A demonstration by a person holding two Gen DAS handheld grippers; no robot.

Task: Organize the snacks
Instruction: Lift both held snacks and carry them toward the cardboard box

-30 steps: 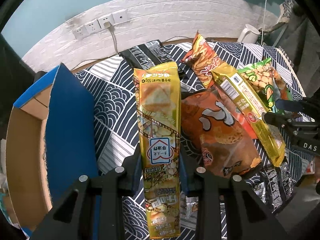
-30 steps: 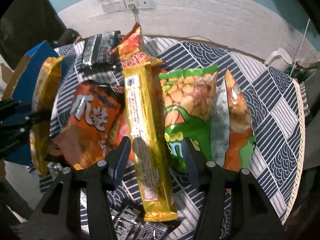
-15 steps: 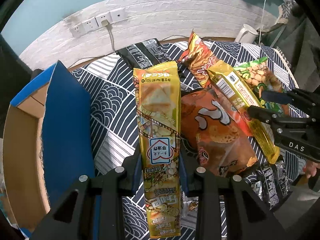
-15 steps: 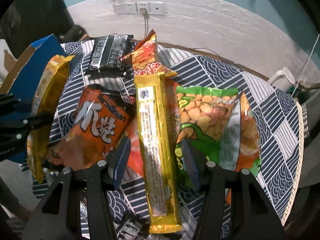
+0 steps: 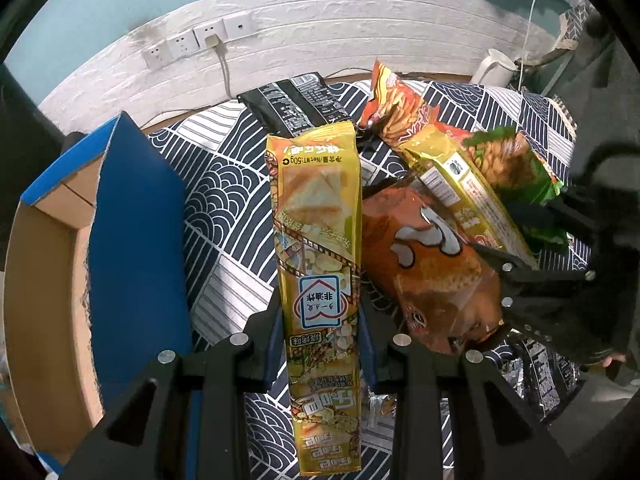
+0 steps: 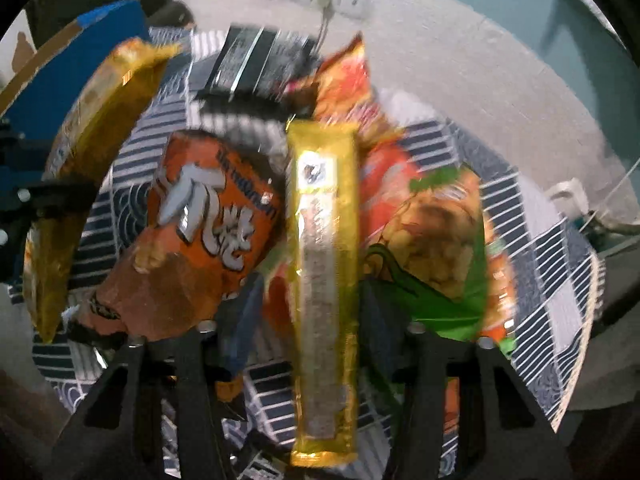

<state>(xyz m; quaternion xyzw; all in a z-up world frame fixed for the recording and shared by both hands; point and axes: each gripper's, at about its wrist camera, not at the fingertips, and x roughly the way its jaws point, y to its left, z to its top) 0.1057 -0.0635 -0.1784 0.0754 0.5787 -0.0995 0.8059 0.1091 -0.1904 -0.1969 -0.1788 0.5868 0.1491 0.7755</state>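
Here, glossy crinkled foil pack in left claw.

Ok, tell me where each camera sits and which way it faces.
Left wrist: on the left claw, pointing steeply down at its yellow snack packet; claw fingers show.
Right wrist: on the right claw, pointing down at a gold bar packet; fingers show.
Shared: orange bag, blue box.

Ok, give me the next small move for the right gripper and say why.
Probably finish closing the right gripper on the slim gold packet. Its jaws have just been closing, the packet runs between them, yet a gap shows beside the left pad. The left gripper already clamps its yellow packet.
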